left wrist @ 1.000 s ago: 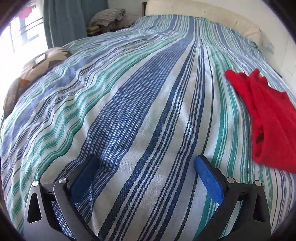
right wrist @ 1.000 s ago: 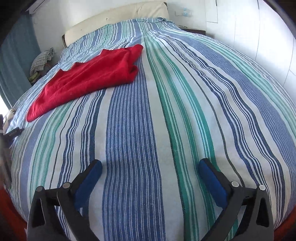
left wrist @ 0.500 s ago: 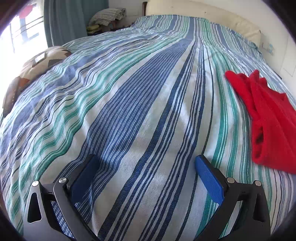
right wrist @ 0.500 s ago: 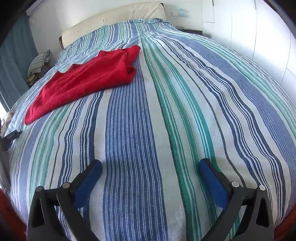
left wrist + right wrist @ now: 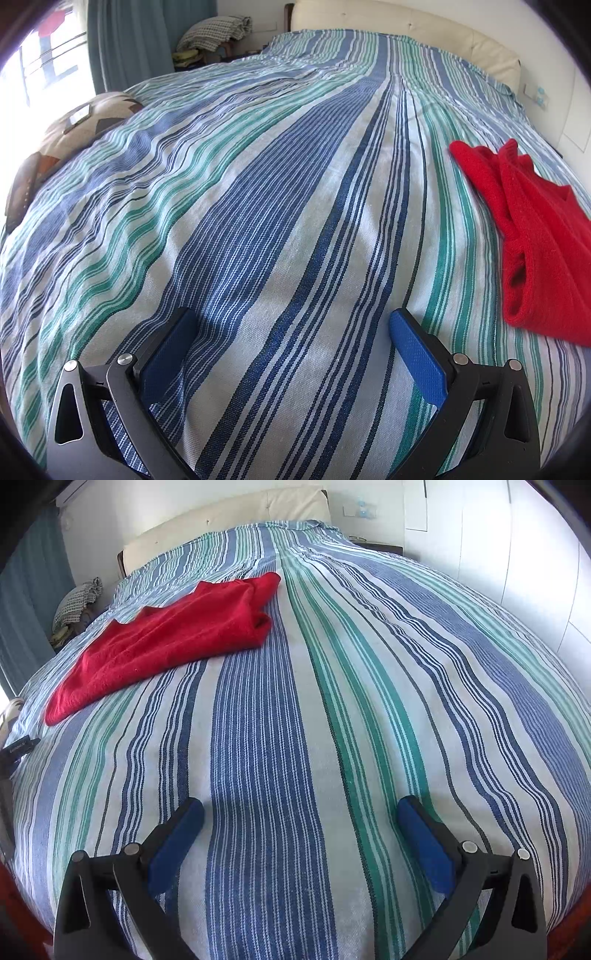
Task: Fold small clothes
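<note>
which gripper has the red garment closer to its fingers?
The left gripper: the red garment lies just beside its right finger; the right gripper sees it farther up the bed.

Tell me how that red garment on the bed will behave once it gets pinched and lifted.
The red garment looks like soft knit lying in loose folds, so it will probably droop and unfold when lifted. It seems light. Its fuzzy surface should grip the fingers rather than slip.

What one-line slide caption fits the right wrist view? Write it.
Open right gripper hovers over the striped bedspread, with the red garment lying loosely folded ahead to its left.
</note>
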Tool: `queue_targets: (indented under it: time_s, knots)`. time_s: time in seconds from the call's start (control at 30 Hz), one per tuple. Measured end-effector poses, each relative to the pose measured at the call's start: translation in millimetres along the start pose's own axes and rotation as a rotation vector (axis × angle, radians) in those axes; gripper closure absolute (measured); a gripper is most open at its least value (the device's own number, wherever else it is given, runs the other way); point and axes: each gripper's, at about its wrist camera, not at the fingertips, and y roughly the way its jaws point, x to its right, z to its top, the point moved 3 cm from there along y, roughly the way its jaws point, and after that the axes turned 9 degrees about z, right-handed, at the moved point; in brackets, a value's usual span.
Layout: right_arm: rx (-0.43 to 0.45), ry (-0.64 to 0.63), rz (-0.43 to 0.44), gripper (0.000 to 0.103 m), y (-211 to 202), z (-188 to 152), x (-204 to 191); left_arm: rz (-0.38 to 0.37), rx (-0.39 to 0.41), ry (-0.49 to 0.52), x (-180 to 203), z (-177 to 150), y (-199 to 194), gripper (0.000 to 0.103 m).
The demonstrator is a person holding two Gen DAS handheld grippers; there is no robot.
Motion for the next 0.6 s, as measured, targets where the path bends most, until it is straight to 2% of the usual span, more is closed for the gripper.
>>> queue_targets:
  time_s: [0.6]
  knots:
    - [0.003,-0.006,-0.007,0.0,0.4,-0.7,-0.8,0.0,0.0,0.0,0.1,0.2,0.1,0.0]
